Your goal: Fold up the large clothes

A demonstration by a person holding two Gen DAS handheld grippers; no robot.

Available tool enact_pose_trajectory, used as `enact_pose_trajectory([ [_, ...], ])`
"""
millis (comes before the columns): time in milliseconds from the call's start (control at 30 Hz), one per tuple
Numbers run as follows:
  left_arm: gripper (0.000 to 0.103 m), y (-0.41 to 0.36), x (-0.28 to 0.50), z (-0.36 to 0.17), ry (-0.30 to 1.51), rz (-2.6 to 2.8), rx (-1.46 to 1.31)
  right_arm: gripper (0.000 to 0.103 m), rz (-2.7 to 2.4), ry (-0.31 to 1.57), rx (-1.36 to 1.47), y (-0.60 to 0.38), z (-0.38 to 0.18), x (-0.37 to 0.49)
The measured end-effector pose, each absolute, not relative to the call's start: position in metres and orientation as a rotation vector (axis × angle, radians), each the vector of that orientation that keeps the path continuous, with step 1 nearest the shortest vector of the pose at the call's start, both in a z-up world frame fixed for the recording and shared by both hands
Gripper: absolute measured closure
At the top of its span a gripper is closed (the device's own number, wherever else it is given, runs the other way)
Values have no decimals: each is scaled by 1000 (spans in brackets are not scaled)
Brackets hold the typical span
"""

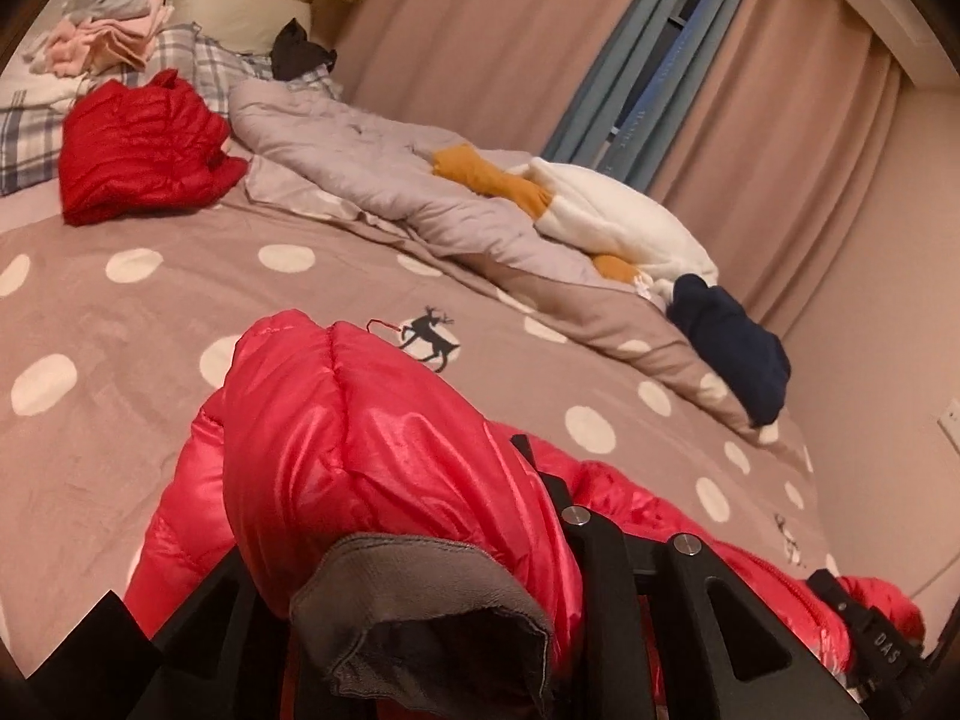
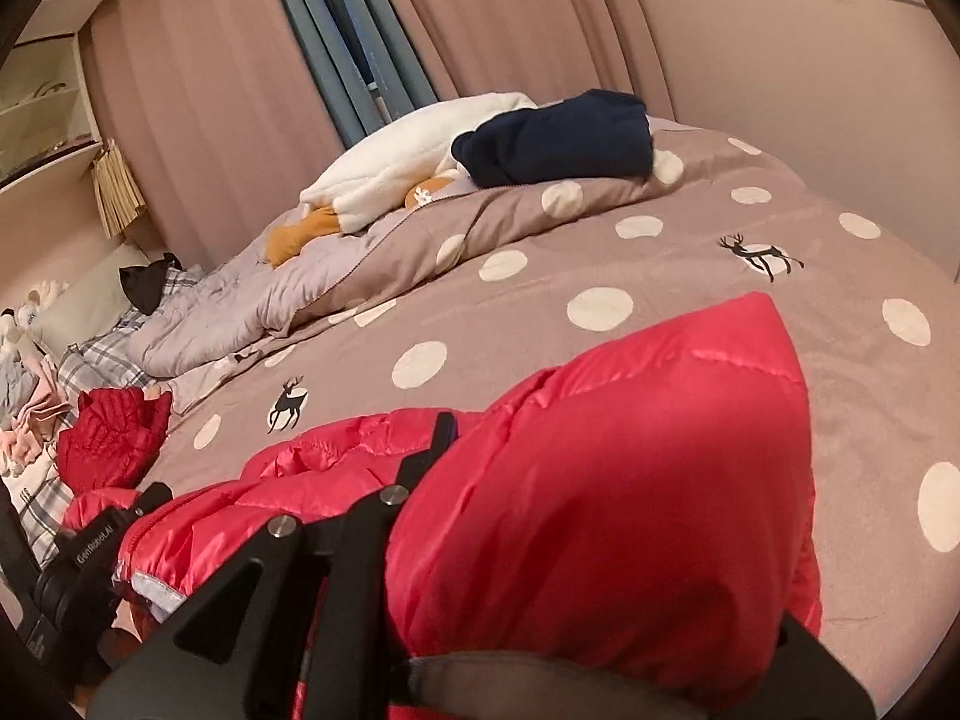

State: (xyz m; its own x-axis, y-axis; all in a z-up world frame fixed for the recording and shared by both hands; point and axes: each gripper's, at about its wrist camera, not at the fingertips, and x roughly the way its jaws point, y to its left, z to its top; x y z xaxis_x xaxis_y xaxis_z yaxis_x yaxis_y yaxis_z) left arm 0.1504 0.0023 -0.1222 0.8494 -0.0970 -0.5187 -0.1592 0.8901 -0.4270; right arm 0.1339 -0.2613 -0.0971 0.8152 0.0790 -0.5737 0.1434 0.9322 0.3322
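Tongs, two: left tongs [image 1: 384, 540] and right tongs [image 2: 600, 516] each pinching one sleeve of red down jacket [image 1: 336, 450]. Second red jacket [image 1: 141, 150] folded on bed [image 1: 120, 312].

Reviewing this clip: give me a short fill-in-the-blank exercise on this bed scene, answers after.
1. Each gripper is shut on a sleeve of the shiny ____ puffer jacket.
2. The brown bedspread carries white dots and black ____ figures.
3. The folded navy garment lies beside a ____ fleece.

Answers: red; deer; white
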Motion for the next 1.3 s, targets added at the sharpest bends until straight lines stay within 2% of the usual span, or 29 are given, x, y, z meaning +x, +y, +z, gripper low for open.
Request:
enact_pose_trajectory([
  [100, 78, 2, 148, -127, 568, 32, -433, 86, -36, 599, 397, -259, -98, 130],
  [200, 78, 6, 145, -132, 584, 17, -405, 81, -36, 541, 462, -256, -108, 120],
  [333, 78, 7, 148, -133, 585, 30, -439, 80, -76, 591, 278, -231, -111, 127],
  [600, 78, 5, 151, -136, 589, 42, -459, 78, -18, 606, 353, -249, -106, 126],
  [767, 77, 4, 149, -137, 600, 50, -458, 78, -6, 621, 286, -246, -107, 124],
  [867, 72, 3, 147, -137, 601, 43, -466, 78, 4, 631, 279, -248, -110, 123],
  [1233, 72, 1, 147, -138, 612, 29, -431, 78, -3, 640, 315, -251, -117, 126],
  [1300, 69, 5, 146, -137, 611, 19, -454, 77, -3, 637, 319, -250, -117, 126],
])
